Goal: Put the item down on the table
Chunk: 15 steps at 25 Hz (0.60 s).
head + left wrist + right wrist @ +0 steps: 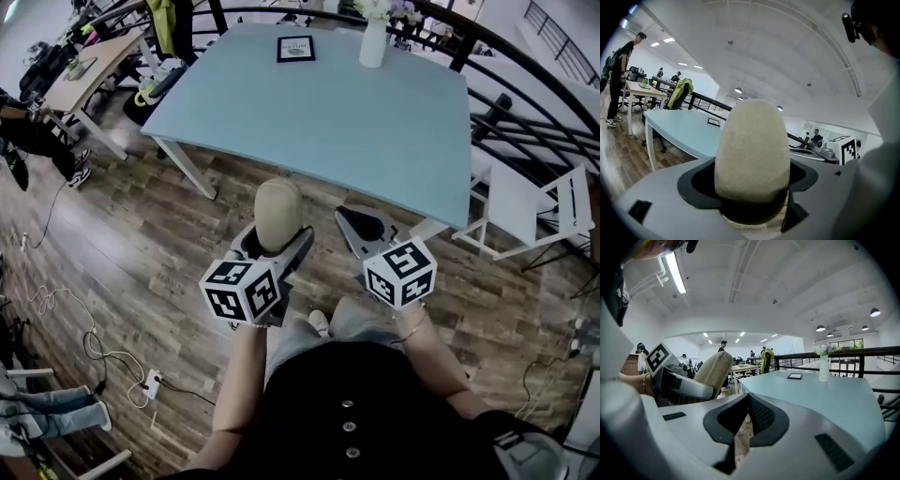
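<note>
The left gripper (277, 242) has its jaws closed round the lower end of an egg-shaped beige item (278, 214), which stands upright with its narrower, rounded end pointing up. In the left gripper view the item (752, 150) fills the middle of the picture. Its surface is matte and finely grained (rather like sand or dense foam), an even pale tan with no markings. Its base sinks into the dark recess between the two jaw pads, which press against it on either side.

From the head view the item hangs in the air over the wooden floor (141, 234), short of the near edge of the pale blue table (356, 122) and not touching it. Towards the far edge of the table stand a white vase (373, 42) with flowers and a dark-framed card (295, 49), both well apart from the item.

The right gripper (361, 225) is just beside the left one, at about the same height. In its own view the right gripper's (746, 401) jaws meet at the tips with nothing between them, and only a thin wedge of floor shows below the pads. The same view shows the beige item (714, 369) to its left.
</note>
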Each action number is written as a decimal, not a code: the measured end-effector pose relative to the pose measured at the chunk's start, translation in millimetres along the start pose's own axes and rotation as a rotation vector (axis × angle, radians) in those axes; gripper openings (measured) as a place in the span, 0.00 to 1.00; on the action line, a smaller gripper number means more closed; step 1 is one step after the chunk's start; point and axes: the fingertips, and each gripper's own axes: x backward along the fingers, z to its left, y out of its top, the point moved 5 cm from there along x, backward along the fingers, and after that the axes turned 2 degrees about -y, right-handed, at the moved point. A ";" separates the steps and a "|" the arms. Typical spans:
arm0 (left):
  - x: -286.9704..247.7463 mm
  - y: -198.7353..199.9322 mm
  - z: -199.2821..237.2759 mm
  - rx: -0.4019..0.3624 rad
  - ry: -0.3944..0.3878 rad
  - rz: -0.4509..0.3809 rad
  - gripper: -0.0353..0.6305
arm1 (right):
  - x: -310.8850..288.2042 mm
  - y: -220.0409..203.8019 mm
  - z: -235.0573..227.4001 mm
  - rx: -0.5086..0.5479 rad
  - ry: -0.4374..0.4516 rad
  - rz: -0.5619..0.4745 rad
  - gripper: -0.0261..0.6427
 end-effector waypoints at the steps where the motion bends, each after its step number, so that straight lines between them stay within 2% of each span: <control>1: -2.3 -1.9 2.1 0.011 -0.007 0.002 0.68 | -4.1 -1.2 -1.7 0.000 -0.002 0.011 0.05; 7: -21.3 0.6 26.9 0.030 -0.011 0.041 0.68 | -38.0 2.7 -14.3 0.001 0.006 0.038 0.05; 15: -73.8 26.5 90.2 0.055 0.037 0.049 0.68 | -113.5 9.0 -56.5 -0.001 0.044 0.058 0.05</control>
